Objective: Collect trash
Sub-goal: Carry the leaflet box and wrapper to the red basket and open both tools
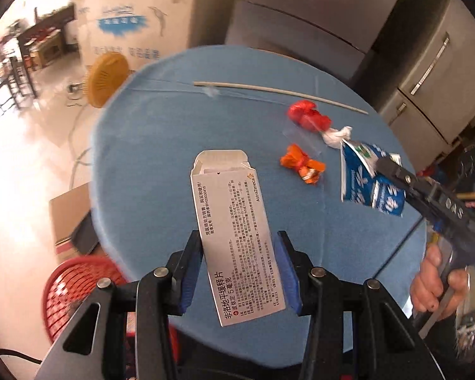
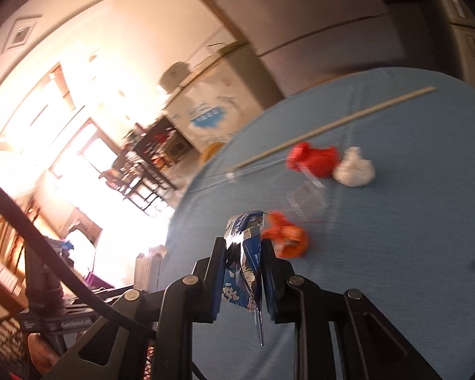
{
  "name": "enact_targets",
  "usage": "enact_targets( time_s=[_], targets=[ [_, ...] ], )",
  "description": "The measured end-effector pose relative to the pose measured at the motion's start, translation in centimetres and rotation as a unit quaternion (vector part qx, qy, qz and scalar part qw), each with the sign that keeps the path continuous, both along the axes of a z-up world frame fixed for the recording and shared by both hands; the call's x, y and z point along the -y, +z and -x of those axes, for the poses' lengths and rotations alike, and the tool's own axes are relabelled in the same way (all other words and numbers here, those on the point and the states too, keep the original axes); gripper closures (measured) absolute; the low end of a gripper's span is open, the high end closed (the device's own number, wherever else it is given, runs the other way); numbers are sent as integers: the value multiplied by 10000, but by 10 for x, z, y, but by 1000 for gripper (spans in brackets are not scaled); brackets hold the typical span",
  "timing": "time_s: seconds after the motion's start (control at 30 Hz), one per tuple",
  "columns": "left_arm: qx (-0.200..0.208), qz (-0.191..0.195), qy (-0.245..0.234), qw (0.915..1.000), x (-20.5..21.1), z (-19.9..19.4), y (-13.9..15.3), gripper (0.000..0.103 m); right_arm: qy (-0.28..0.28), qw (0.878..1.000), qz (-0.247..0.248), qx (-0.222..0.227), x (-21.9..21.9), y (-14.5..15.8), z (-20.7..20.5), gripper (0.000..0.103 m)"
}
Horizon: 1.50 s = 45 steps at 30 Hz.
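My left gripper (image 1: 239,247) is shut on a white medicine box (image 1: 234,224) with an open end flap, held above the round blue table (image 1: 148,145). My right gripper (image 2: 242,253) is shut on a crumpled blue and white foil wrapper (image 2: 245,253); it also shows in the left wrist view (image 1: 369,177) at the right, lifted over the table. On the table lie an orange wrapper (image 1: 300,163) (image 2: 285,237), a red wrapper (image 1: 307,115) (image 2: 313,158), a white paper wad (image 1: 337,134) (image 2: 354,167) and a long thin stick (image 1: 278,91) (image 2: 332,126).
A red mesh basket (image 1: 69,285) stands on the floor at the table's left front. An orange stool (image 1: 106,79) and a white chest freezer (image 1: 136,22) are beyond the table. Grey cabinets (image 1: 427,79) stand at the back right. A clear plastic scrap (image 2: 307,199) lies near the wrappers.
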<state>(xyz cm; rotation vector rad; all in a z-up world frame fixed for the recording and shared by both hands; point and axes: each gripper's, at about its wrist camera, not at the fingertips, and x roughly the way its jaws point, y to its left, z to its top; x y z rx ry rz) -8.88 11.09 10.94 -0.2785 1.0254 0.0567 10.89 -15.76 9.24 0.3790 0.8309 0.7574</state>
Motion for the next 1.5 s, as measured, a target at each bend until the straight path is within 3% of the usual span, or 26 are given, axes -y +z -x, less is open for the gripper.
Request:
enact_targets(
  time_s=[0.27,0.43,0.8,1.1,1.5],
  targets=[
    [-67,-232,873,9959,-34,66,12,56,1070,9940,-189,108,-74,11,13,80],
    [-192,-471,1456,9880,-70,98,14,56,1632,9861,-200,249,-116,23,29,80],
    [-544,-620,2183,9724,-127,144,-3,56,2603,9646,-124,415,-202,33,74,80],
    [-802,-457,2361,9673,-147,158,-29,56,3199,9464,239,389,-262,10,101,80],
    [-1306,14,2115,9686,-142,137,-85,56,3478,9288,1234,324,-300,-53,102,80]
  ],
)
